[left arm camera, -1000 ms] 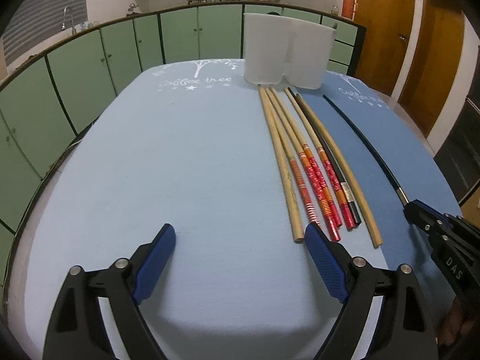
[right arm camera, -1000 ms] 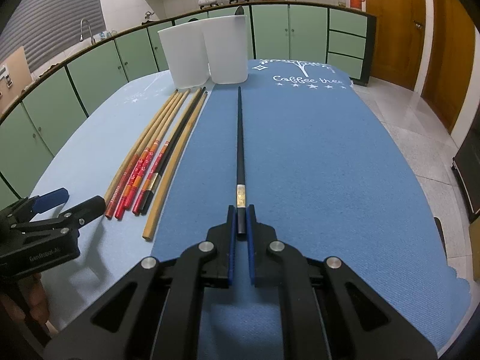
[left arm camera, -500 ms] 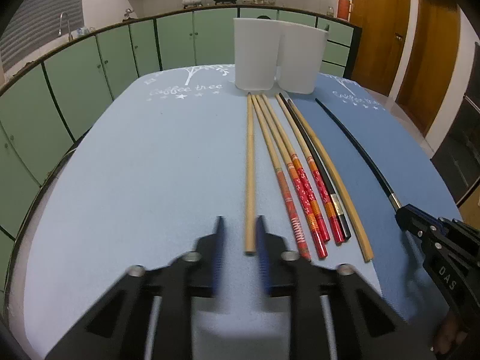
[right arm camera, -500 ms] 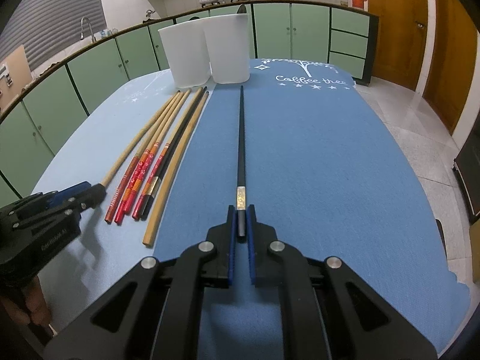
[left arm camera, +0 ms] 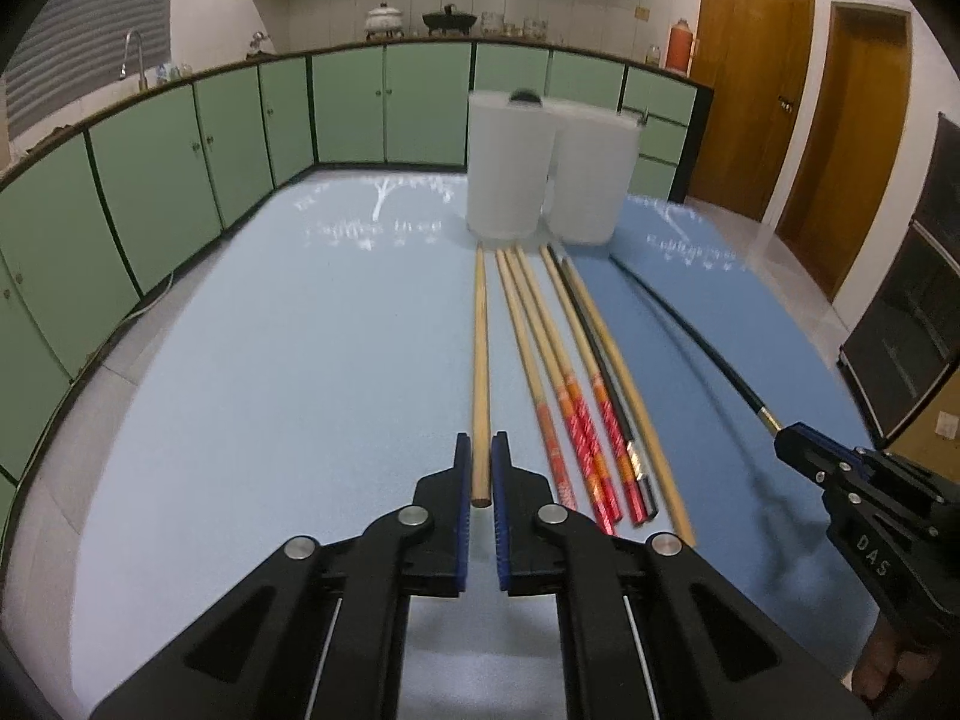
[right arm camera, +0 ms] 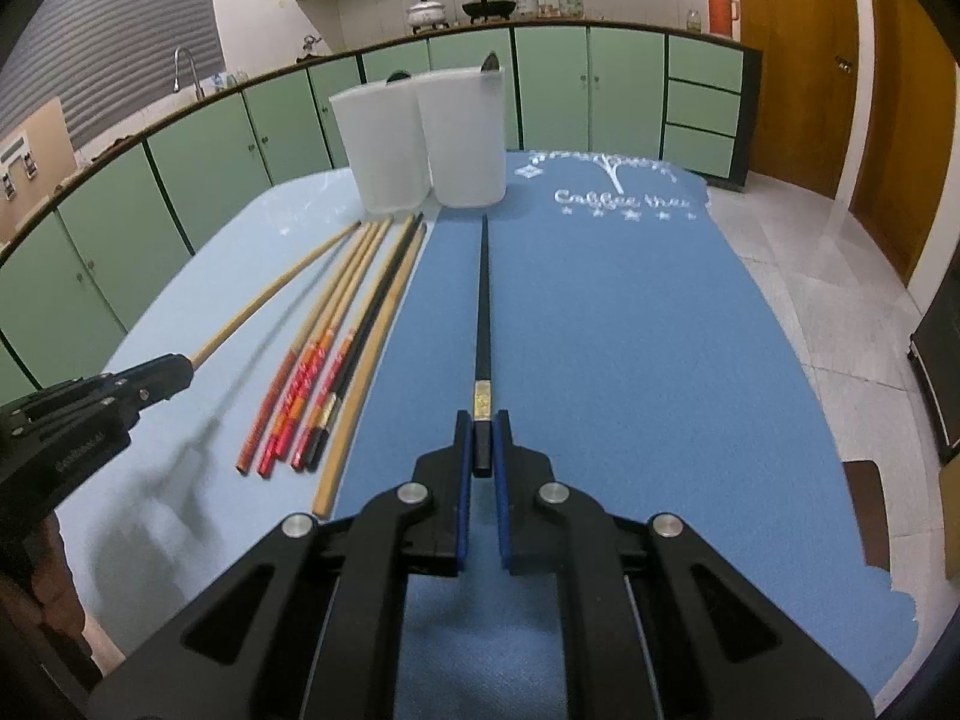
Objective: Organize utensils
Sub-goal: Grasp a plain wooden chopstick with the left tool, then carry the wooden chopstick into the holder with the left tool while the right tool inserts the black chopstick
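Note:
My left gripper [left arm camera: 480, 450] is shut on the near end of a plain wooden chopstick [left arm camera: 479, 360], which is lifted off the light blue mat and casts a shadow. My right gripper [right arm camera: 482, 432] is shut on the end of a black chopstick [right arm camera: 482, 312] with a gold band, pointing toward the cups. Several more chopsticks [left arm camera: 576, 396] lie side by side between them: wooden ones with red and orange ends, a black one and a plain one. Two white cups [left arm camera: 510, 168] [left arm camera: 591, 177] stand upright at the far end; dark utensil tips show above their rims.
A dark blue mat [right arm camera: 600, 330] with white lettering covers the right of the table, a light blue one [left arm camera: 270, 360] the left. Green cabinets [left arm camera: 180, 150] curve around the left and back. Tiled floor and wooden doors [left arm camera: 750, 90] lie to the right.
My left gripper went from wide open to shut on the leftmost wooden chopstick and has lifted it off the mat. The right gripper kept still, holding the black chopstick.

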Demonstrator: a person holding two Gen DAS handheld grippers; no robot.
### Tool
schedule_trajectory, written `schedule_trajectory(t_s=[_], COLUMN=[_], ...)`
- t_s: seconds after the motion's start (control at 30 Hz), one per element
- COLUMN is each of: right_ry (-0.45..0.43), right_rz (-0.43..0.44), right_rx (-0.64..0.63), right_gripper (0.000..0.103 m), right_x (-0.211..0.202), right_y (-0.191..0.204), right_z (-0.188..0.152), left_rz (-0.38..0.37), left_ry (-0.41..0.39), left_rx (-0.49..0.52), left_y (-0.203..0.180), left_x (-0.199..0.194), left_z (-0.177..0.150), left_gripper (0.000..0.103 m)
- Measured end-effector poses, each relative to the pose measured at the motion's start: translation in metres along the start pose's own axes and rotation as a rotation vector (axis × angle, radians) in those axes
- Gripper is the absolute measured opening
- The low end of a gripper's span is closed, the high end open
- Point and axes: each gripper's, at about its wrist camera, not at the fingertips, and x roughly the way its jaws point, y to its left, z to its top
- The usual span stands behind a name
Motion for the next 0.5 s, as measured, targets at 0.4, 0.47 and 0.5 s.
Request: schedule_trajectory(t_s=[0.4, 0.47, 0.5], right_ry=[-0.105, -0.124, -0.133], right_rz=[0.006, 0.012, 0.015], right_rx=[0.004, 0.005, 0.006], right_gripper=[0.006, 0.006, 0.006], right_x=[-0.032, -0.037, -0.04], right_y=[-0.008, -0.01, -0.011], right_z=[0.04, 0.049, 0.053], left_rz=[-0.004, -0.007, -0.008], left_ry=[-0.155, -0.181, -0.197], left_rx=[0.011, 0.012, 0.012], left_y=[0.003, 0.004, 0.005], left_x=[-0.046, -0.052, -0.055], left_z=[0.046, 0.053, 0.058], left_gripper=[0.006, 0.006, 0.006])
